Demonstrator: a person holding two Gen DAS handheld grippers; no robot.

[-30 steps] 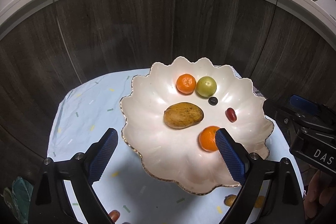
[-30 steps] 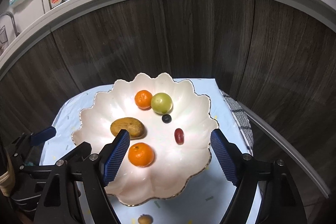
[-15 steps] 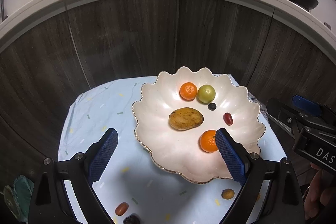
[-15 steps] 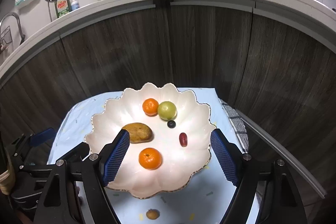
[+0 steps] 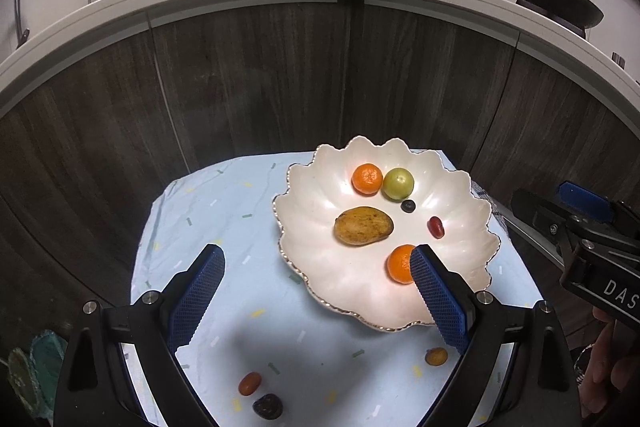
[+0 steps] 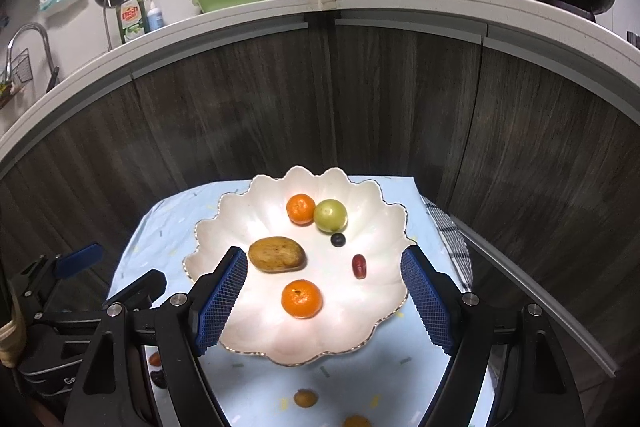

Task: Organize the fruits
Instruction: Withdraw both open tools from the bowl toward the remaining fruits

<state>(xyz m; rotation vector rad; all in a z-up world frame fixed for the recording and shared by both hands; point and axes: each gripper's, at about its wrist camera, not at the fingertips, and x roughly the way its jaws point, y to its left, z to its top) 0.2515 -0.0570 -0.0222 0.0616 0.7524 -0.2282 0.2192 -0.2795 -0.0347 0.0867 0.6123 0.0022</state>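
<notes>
A white scalloped plate (image 5: 312,199) (image 6: 240,211) rests on a light blue cloth. On it lie a brown mango (image 5: 363,225) (image 6: 277,253), two mandarins (image 5: 366,179) (image 6: 301,298), a green round fruit (image 5: 397,183) (image 6: 329,215), a blueberry (image 5: 408,205) (image 6: 338,239) and a red grape (image 5: 435,227) (image 6: 359,265). My left gripper (image 5: 316,271) hangs open above the cloth at the plate's left edge, holding nothing. My right gripper (image 6: 324,275) is open above the plate's near side, also holding nothing.
Small loose fruits lie on the cloth near me: an orange-red one (image 5: 250,383), a dark one (image 5: 267,405) and brownish ones (image 5: 436,356) (image 6: 305,397). Dark wood cabinet fronts rise behind the small table. A counter above carries pans, bowls and a dish soap bottle (image 6: 132,17).
Both grippers have pulled back and up from the plate, so it looks smaller and more cloth and loose fruit show. Both stayed open.
</notes>
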